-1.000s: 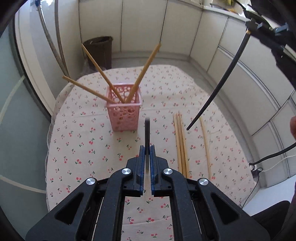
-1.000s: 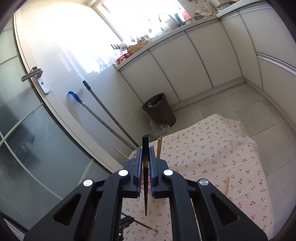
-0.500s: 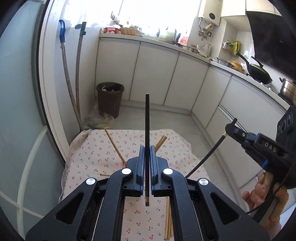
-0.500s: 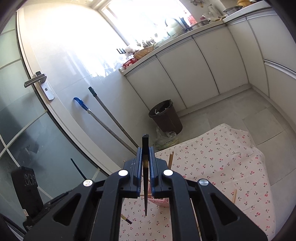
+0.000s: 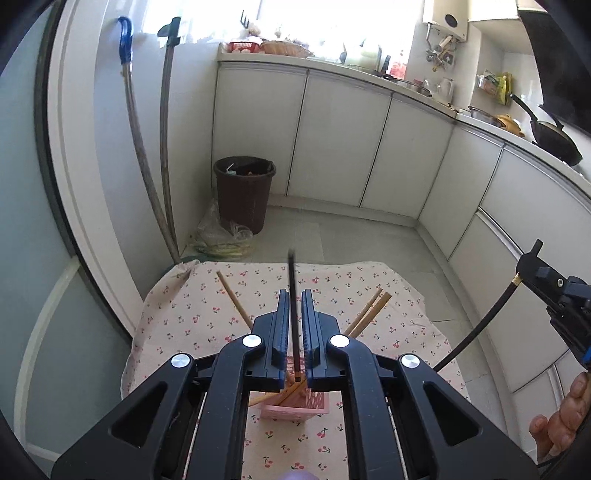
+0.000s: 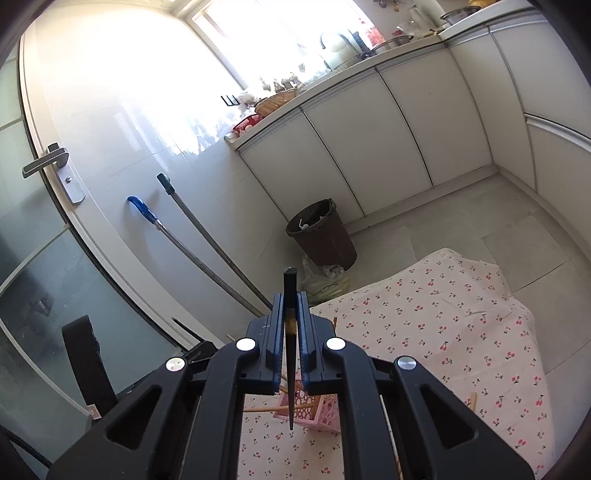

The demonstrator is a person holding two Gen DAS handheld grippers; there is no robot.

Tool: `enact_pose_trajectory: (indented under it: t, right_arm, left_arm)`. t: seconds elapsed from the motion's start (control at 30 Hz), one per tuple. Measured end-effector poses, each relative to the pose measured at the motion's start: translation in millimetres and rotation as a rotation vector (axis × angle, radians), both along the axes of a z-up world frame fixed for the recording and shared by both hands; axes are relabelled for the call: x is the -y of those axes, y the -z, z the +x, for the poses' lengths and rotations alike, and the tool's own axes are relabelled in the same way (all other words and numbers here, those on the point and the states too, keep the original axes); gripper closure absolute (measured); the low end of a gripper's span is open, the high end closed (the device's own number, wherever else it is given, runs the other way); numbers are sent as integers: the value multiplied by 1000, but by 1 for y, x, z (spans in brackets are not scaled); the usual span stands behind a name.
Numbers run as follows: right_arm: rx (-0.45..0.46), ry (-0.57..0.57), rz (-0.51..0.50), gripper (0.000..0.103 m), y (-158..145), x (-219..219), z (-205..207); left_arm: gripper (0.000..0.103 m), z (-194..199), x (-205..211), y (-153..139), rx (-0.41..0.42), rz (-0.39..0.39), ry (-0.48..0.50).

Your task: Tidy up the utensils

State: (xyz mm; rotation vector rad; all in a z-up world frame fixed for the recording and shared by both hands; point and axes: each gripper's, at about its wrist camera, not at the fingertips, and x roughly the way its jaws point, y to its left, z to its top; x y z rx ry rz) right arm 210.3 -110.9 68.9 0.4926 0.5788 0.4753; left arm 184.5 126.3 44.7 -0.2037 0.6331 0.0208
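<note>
Chopstick (image 5: 293, 314) between opening left tool (image 5: 293, 295) above pink basket (image 5: 295, 406); right tool (image 6: 290, 299) pinching dark chopstick (image 6: 290, 350).

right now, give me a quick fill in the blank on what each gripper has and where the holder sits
The left gripper has a dark ___ between its fingers as its jaws open.
The pink holder stands on a cloth printed with ___.
The right gripper is shut on a ___ chopstick.
The brown bin stands on the ___.

Missing words: chopstick; cherries; dark; floor

White cabinets (image 5: 343, 136), grey tiled floor (image 6: 461, 225), sunlit window (image 6: 280, 33).
</note>
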Motion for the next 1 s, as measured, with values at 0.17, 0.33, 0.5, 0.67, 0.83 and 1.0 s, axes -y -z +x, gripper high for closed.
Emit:
enact_pose_trajectory:
  t: [0.17, 0.33, 0.5, 0.67, 0.83, 1.0]
  right_arm:
    - [12, 16, -5, 96, 5, -6, 8]
    - [20, 28, -17, 96, 13, -20, 13]
    - [38, 42, -17, 96, 26, -36, 17]
    - [52, -7, -43, 80, 50, -59, 24]
    - [76, -14, -69, 59, 41, -55, 11]
    - [79, 12, -120, 55, 26, -29, -12]
  left_arm:
    - [84, -28, -23, -21, 58, -79, -59]
    - [74, -48, -32, -34, 81, -98, -76]
    - [74, -44, -34, -27, 52, -92, -79]
    - [74, -38, -34, -14, 20, -81, -78]
    - [74, -40, -31, -18, 19, -88, -56]
    - [67, -46, -9, -18, 9, -36, -9]
